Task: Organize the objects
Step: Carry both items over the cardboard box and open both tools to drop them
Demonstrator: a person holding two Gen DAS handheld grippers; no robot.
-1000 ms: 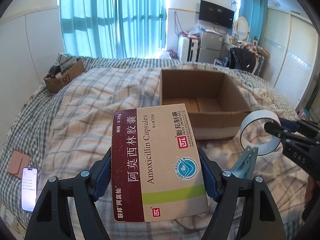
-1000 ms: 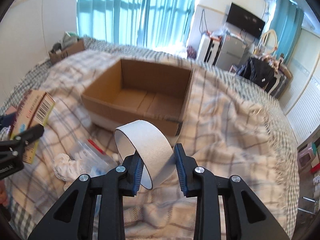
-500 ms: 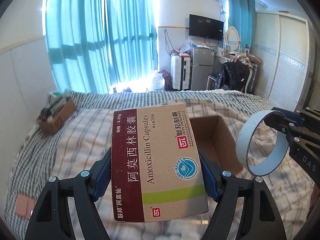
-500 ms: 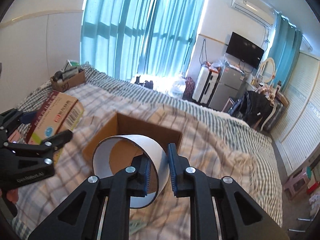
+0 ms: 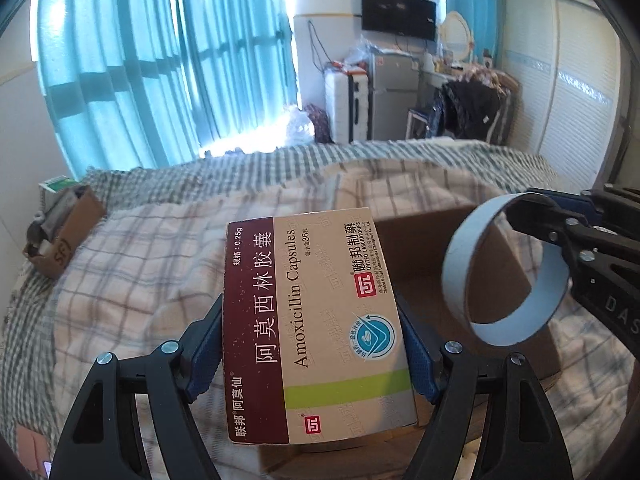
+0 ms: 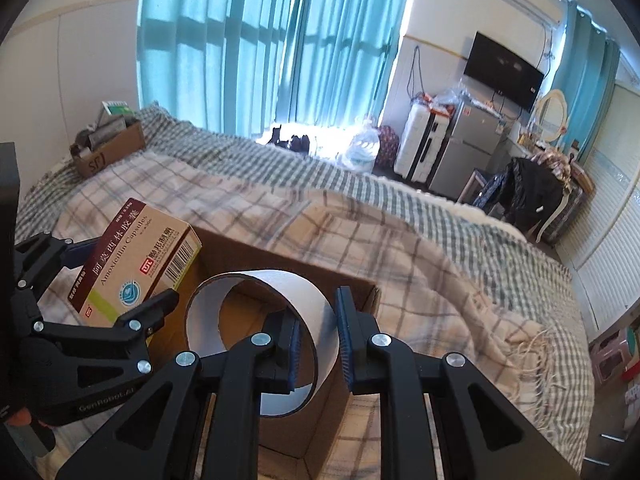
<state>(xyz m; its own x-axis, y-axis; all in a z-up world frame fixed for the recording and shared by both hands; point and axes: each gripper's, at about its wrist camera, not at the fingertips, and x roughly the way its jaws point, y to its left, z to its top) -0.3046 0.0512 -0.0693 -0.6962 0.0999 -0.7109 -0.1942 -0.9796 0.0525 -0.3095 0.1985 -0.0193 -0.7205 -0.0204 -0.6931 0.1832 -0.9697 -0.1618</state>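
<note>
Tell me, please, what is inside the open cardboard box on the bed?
The visible brown floor of the cardboard box looks bare. The tape ring, the Amoxicillin box and both tongs hide much of the interior.

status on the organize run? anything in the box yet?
Nothing visibly placed yet: the part of the open brown cardboard box in view looks empty. In hand: the left tongs clamp the maroon-and-beige amoxicillin carton; the right tongs pinch the wall of the white tape ring. Both hang over the box. Left: release both inside.
</note>
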